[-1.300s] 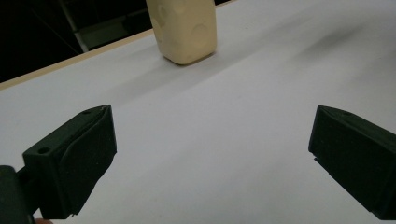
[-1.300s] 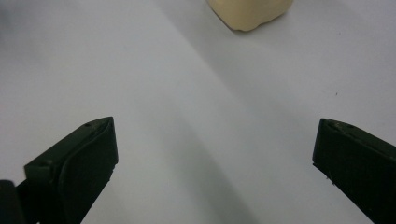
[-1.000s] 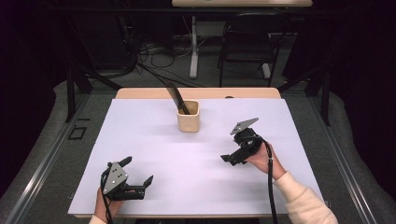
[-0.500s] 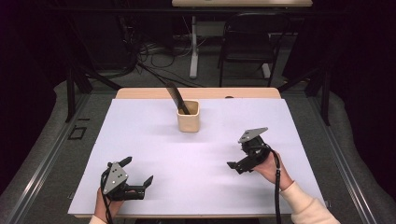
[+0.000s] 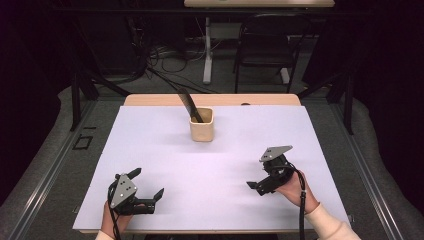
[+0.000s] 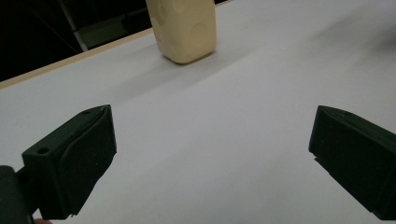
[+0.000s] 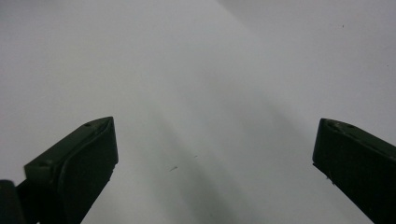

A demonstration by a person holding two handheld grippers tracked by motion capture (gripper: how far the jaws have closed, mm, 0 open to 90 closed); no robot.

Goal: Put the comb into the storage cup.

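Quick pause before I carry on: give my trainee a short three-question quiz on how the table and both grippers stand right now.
1. True or false: the left gripper holds the beige cup.
2. What stands in the cup? A) a dark utensil B) a red pen C) nothing
3. Fill in: in the right gripper view, the right gripper has its jaws ____ over the bare white table cover.

Key
1. False. Its jaws stand wide apart near the table's front edge, and the cup sits well beyond them near the far edge.
2. A. A dark utensil leans out of the cup toward the far left.
3. Open, with nothing between them.
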